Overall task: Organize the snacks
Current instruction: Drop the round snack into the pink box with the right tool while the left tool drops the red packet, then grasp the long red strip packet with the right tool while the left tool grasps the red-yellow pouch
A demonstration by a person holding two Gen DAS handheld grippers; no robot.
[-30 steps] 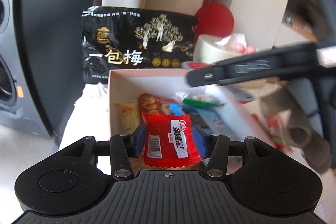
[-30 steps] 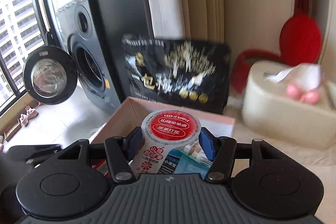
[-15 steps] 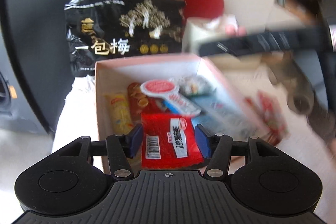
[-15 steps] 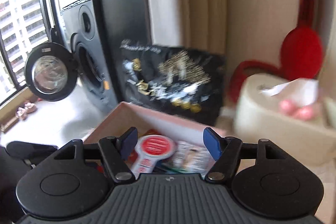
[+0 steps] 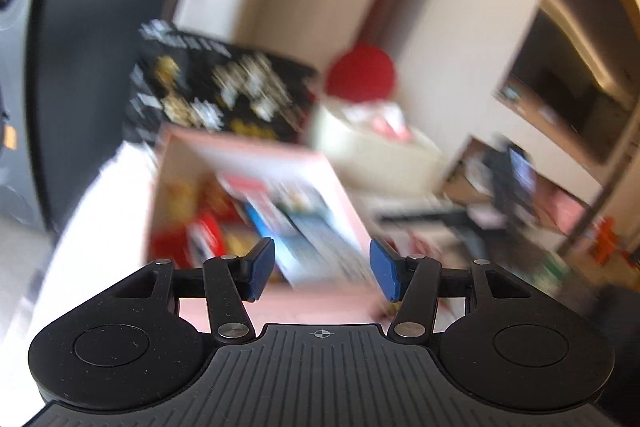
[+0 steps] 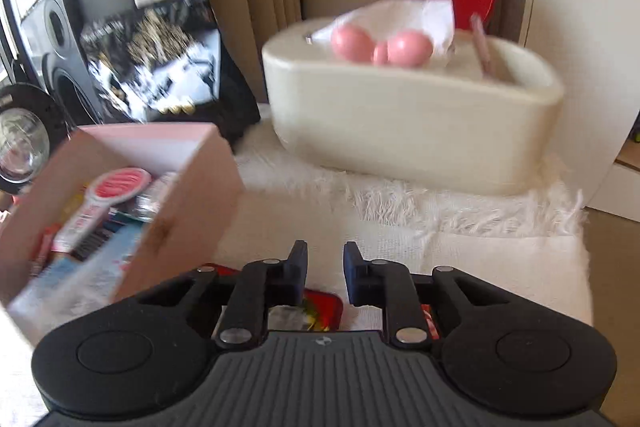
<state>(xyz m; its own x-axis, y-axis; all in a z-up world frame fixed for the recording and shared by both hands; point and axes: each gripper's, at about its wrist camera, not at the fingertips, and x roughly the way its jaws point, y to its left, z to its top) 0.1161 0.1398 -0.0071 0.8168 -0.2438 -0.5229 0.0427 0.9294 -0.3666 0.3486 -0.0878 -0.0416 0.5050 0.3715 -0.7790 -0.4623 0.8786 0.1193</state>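
left gripper (image 5: pixel 322 269) spread wide, nothing between the blue pads, poised over the near wall of the pink box (image 5: pixel 320 301). blurred snacks (image 5: pixel 280 223) inside the box, red packet (image 5: pixel 204 243) at 10 o'clock. right gripper (image 6: pixel 325 273) narrowed to a slim gap, pinching nothing, above a red snack packet (image 6: pixel 320 307) on the white cloth (image 6: pixel 480 259). pink box at 9 o'clock. cream tissue holder (image 6: pixel 400 123) at 12 o'clock.

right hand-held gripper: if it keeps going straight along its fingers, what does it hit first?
Probably the white fringed cloth just ahead of the right hand-held gripper, since the fingers seem to angle down toward it. If the line runs higher, the cream tissue box comes next. Depth is unclear.
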